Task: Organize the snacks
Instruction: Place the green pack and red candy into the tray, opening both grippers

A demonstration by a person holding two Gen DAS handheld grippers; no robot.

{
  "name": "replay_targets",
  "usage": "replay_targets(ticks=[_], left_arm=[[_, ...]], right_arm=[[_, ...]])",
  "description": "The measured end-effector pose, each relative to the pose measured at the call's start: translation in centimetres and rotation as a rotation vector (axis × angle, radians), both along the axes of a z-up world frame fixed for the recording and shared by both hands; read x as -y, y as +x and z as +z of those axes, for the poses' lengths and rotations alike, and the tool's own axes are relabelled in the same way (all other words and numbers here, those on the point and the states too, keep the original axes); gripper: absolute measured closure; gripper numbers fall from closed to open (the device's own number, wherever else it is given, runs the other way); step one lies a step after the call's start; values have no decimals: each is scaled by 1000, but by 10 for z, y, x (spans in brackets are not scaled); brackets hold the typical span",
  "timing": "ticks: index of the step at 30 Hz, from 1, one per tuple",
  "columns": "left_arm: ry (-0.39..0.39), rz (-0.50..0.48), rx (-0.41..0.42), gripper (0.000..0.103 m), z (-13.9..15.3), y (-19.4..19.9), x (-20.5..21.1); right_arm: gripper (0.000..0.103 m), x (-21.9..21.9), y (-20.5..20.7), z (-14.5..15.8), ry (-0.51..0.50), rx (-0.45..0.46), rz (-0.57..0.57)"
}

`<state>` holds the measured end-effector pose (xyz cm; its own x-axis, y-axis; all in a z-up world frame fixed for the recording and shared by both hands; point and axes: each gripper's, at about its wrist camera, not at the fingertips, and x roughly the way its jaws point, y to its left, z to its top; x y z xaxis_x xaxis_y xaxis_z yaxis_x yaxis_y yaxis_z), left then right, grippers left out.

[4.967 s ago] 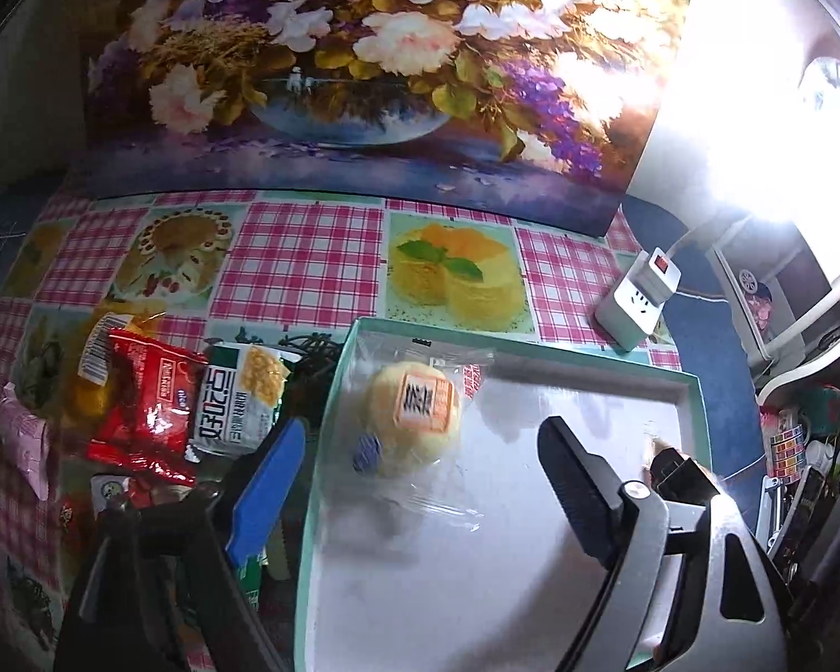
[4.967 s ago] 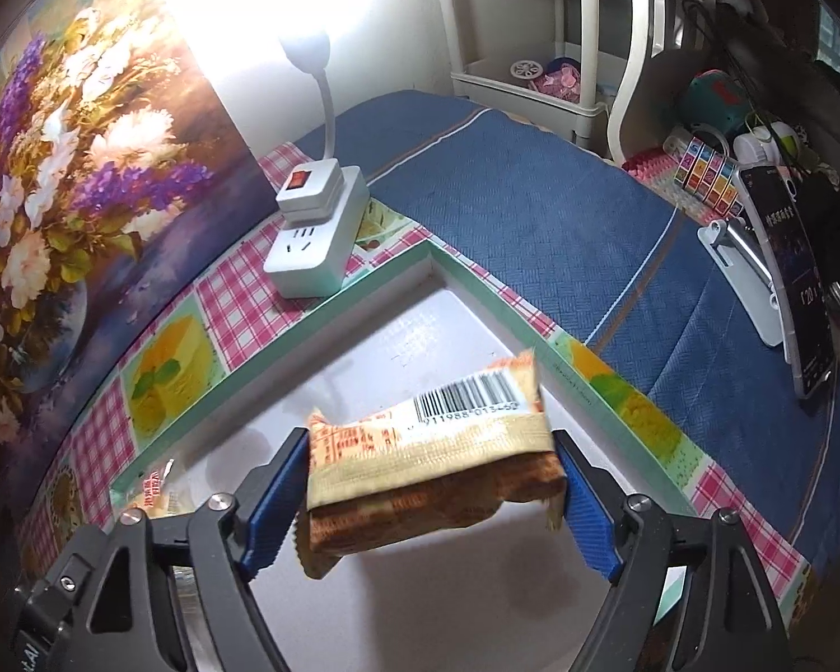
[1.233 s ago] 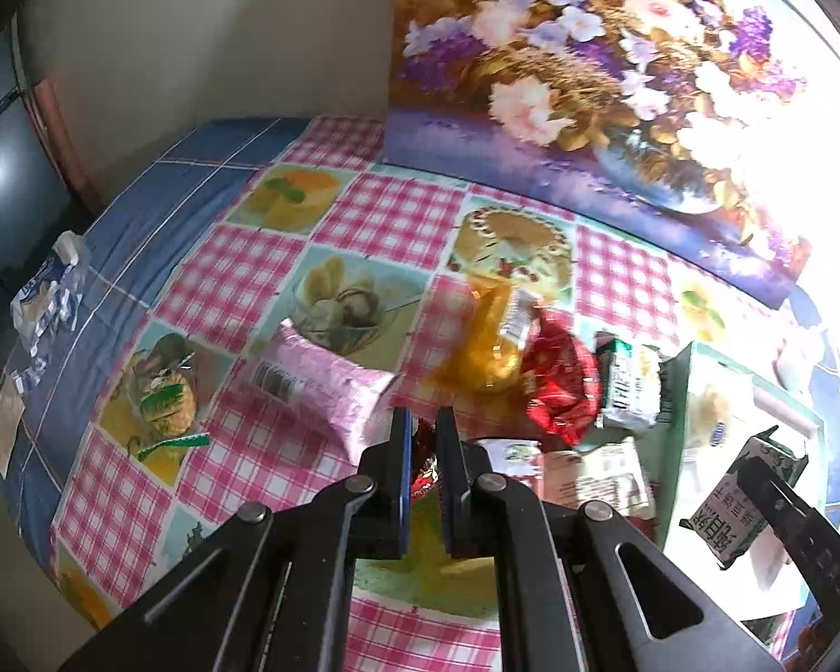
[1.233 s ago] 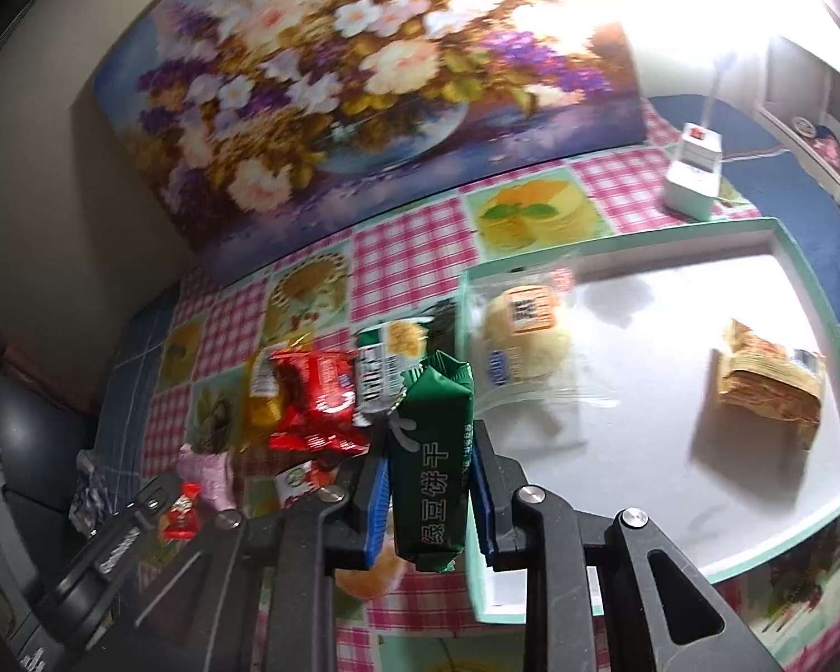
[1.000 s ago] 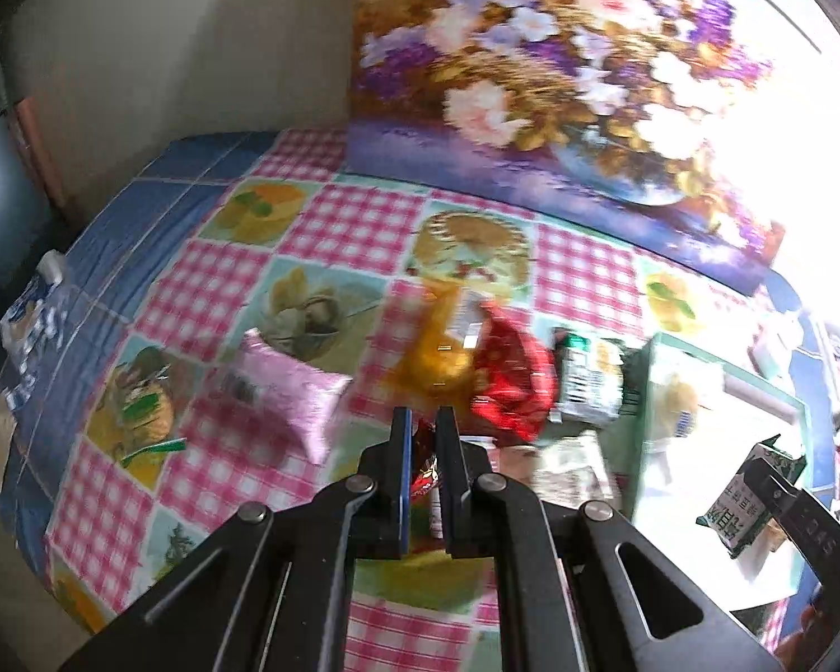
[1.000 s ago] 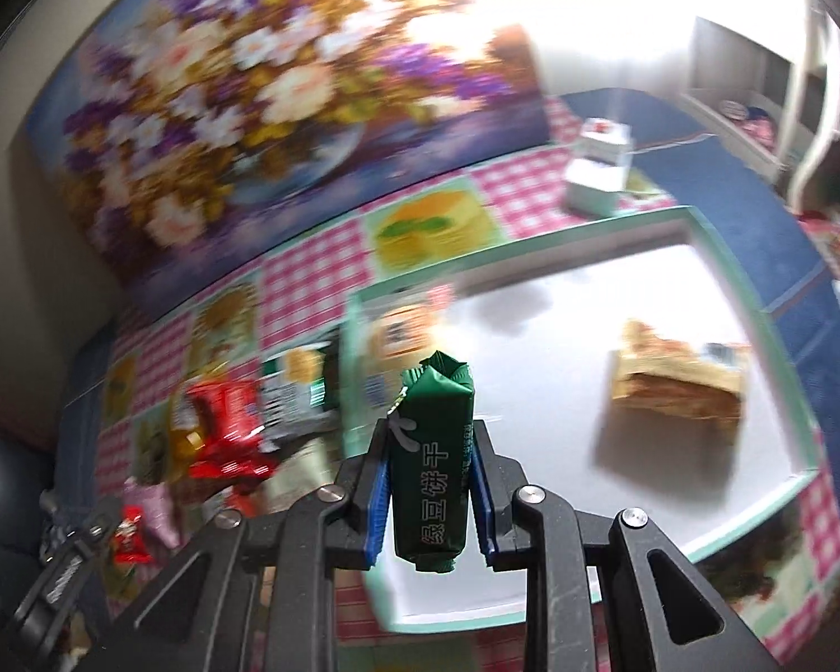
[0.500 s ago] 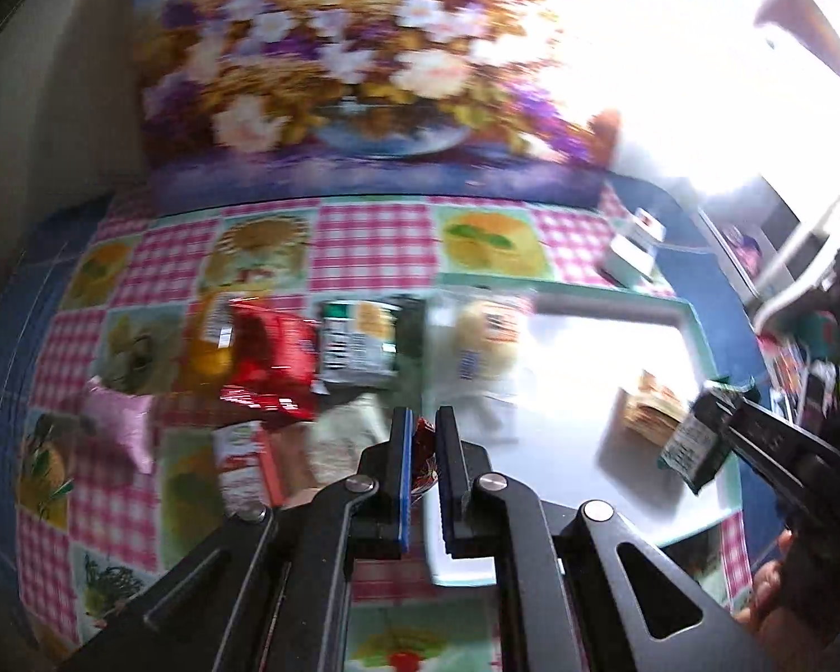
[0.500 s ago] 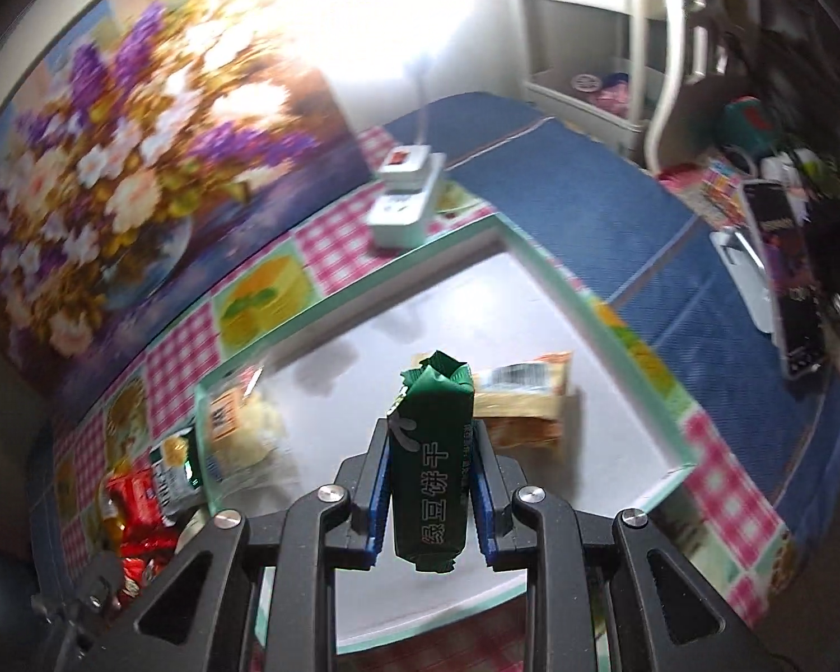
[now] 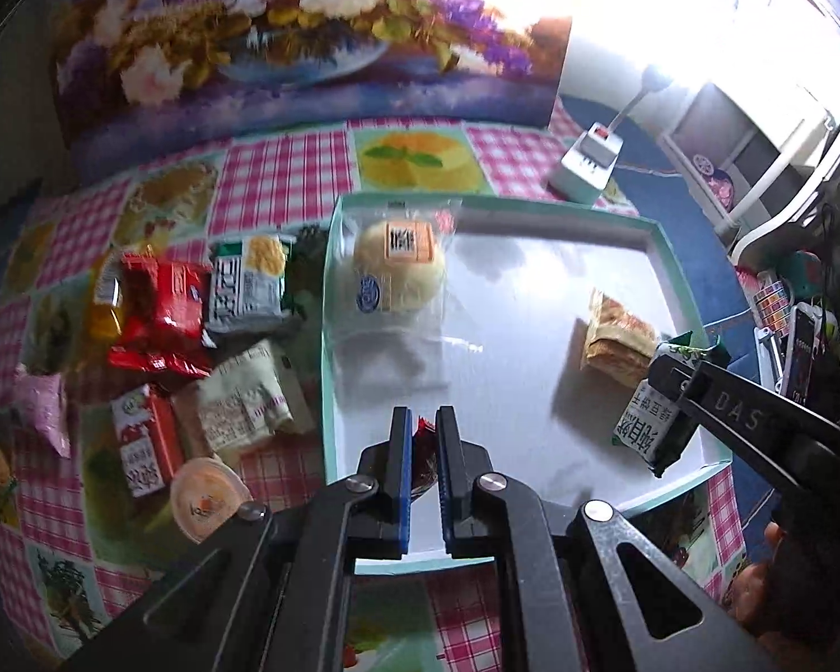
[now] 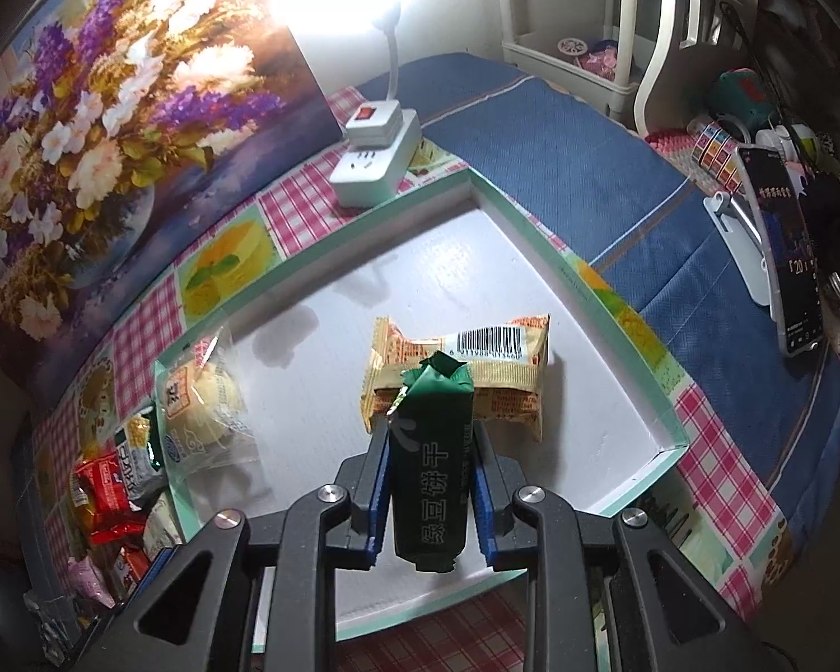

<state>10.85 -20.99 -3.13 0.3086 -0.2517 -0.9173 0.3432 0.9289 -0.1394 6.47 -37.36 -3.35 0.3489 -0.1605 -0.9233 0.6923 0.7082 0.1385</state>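
Basically right gripper (image 10: 430, 481) is clamped across the middle of the green biscuit pack (image 10: 431, 465), held above the tray (image 10: 616, 302) near its right edge, just near of the tan wafer pack (image 10: 476, 375). Light, crinkly, crushable; mid-body hold suits. Left gripper (image 9: 421, 465) pinches a small red wrapper (image 9: 423, 437) over the tray's near edge.

A bun (image 9: 399, 267) and a wafer pack (image 9: 616, 345) are lying in the tray (image 9: 679, 274). Loose snacks (image 9: 162, 311) are lying on the table (image 9: 285, 179), left of the tray.
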Motion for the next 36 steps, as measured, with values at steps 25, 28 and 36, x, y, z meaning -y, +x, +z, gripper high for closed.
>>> replay_targets(ticks=[25,28,36], left_arm=[[88,174,51,17,-5,15,-33],[80,257,60,8,-3,20,-50],[55,463,52,3,-4,29,-104]], right_arm=[[24,-5,7,-11,3,-50,36],[23,-8,9,-6,-23,-38,50],[15,-13,12,-9,-20,-31,81]])
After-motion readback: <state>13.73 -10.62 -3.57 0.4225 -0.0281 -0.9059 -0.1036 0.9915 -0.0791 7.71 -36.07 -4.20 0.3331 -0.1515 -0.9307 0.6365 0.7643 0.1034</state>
